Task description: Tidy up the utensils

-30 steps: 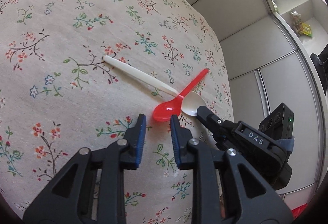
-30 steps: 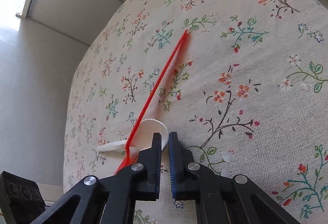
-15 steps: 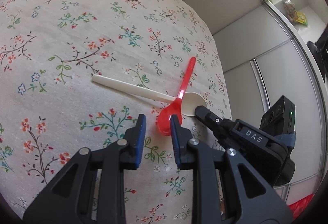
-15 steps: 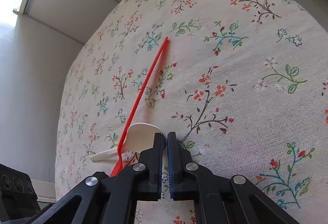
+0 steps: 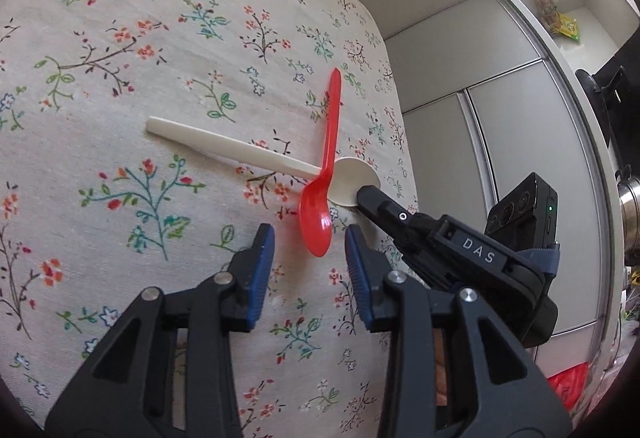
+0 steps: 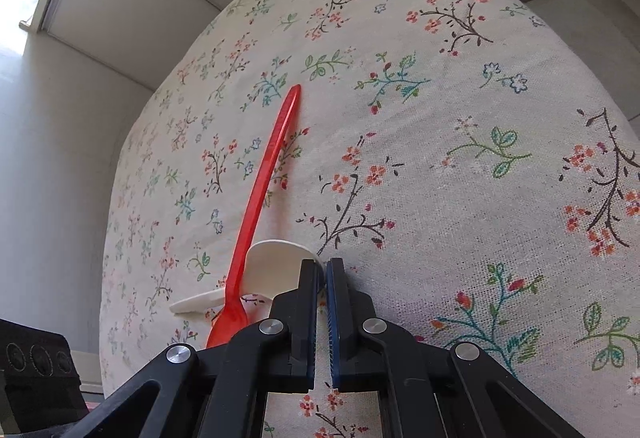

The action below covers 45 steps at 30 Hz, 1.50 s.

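Note:
A red plastic spoon point(image 5: 325, 173) lies across a cream plastic spoon point(image 5: 240, 149) on a floral tablecloth point(image 5: 140, 37). My left gripper point(image 5: 308, 242) is open, and the red spoon's bowl sits between its blue-padded fingertips. My right gripper point(image 6: 322, 270) is shut and empty, its tips pressed against the rim of the cream spoon's bowl point(image 6: 276, 262). It shows in the left wrist view point(image 5: 372, 197) touching that bowl. The red spoon point(image 6: 264, 189) runs away from me in the right wrist view.
The round table's edge point(image 5: 400, 141) drops off just beyond the spoons, with grey cabinet doors point(image 5: 500, 141) behind. A shelf with clutter point(image 5: 556, 17) is at the far right. A steel pot point(image 5: 632, 209) stands at the right border.
My left gripper has opened wider and moved forward, so the red spoon's bowl now lies between its fingers. The red spoon has swung more upright in view. My right gripper stays shut at the cream bowl.

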Motion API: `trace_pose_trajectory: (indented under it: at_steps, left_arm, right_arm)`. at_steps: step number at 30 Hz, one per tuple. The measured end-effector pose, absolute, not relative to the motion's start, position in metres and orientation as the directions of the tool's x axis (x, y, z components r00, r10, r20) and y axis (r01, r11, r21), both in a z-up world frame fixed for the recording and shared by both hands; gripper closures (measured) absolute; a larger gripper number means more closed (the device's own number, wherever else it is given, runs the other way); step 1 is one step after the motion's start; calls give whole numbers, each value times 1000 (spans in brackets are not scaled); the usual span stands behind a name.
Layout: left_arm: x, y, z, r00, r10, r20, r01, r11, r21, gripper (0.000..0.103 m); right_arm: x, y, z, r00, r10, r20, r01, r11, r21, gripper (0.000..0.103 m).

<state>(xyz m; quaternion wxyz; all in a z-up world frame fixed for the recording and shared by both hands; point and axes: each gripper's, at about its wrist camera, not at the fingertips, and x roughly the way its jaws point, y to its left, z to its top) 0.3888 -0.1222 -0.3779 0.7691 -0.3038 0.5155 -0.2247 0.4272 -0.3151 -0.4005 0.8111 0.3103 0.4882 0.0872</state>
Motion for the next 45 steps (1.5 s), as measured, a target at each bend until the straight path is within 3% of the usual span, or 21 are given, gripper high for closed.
trace_pose_trajectory:
  at_steps: [1,3,6,9,12,17,31,45]
  left_arm:
    - [389,-124,-378,371,-656,-657,30,716,-698,72]
    - [391,-128,-378,372,-648,-665,34,726,-687,93]
    - [391,-133,-374,392,-605,-693,52,766,-640,99]
    - [388,-135,-364,430,-538,-725,72,821,-567,99]
    - [378,-141,-345,488,-423,-764,128,900,-417,99]
    - [352,-147,-307,583,-310,-751,208,950,-231,100]
    - [261,-141,-204,732,-225,-643,313,949,24,100]
    - [163,-73,-133,804,-152,-575,379,876,298,100]
  right_arm:
    - [427,-315,-401,508,445,-738,161,792,589,99]
    - [427,-316,-401,507,447,-737,159,792,589,99]
    - [427,-316,-401,507,445,-738,159,793,588,99]
    - [424,-318,-398,509,433,-744,164,799,578,99]
    - [419,-322,-391,516,406,-754,173,813,556,99]
    - [399,-326,-358,565,351,-747,167,838,519,101]
    - [307,-310,-240,719,111,-686,121,952,281,101]
    - [225,-284,-162,840,102,-533,13,978,208,101]
